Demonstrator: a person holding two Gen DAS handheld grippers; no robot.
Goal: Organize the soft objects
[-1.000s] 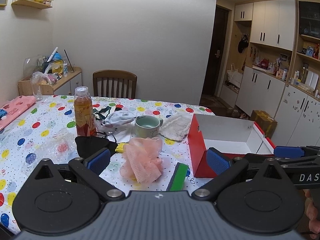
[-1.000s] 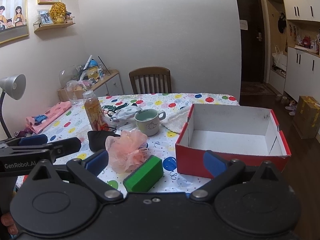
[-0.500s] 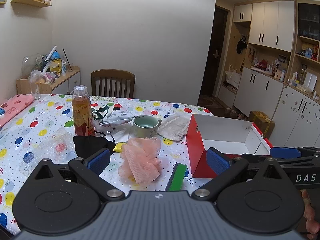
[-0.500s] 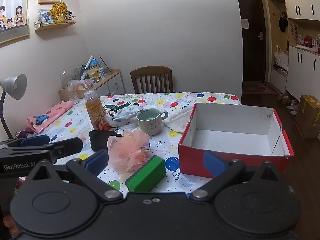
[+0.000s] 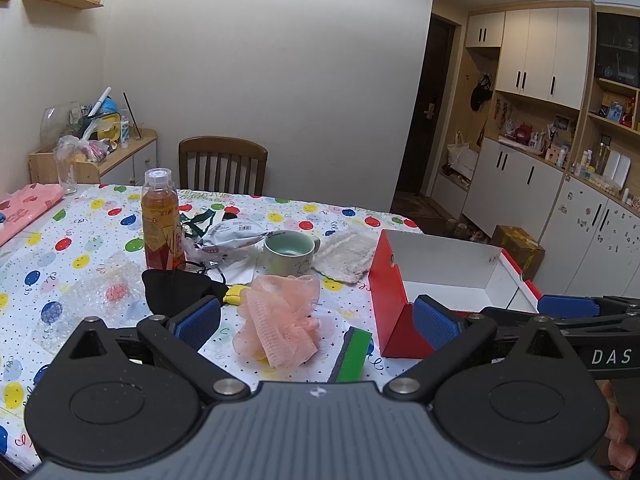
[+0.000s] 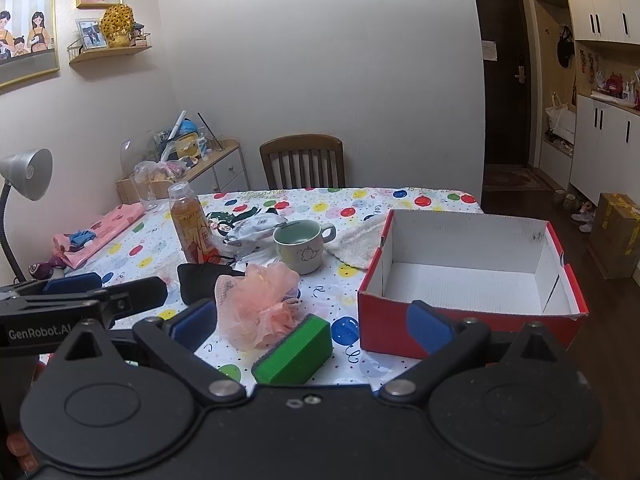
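The left tool (image 5: pixel 316 322) hides the green sponge's (image 5: pixel 352 354) near end.

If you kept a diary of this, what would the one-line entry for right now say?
left gripper: open, empty | right gripper: open, empty | pink mesh bath pouf, green sponge block: on table | red cardboard box: empty

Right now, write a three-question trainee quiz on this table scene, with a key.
1. True or false: the red box already holds a soft item.
2. Which lies nearest the right gripper: A) the green sponge, B) the mug, C) the tea bottle?
3. Fill in: the pink mesh pouf lies in front of the open left gripper, between the black cloth and the ____.

Key: 1 false, it is empty. 2 A. 3 green sponge.
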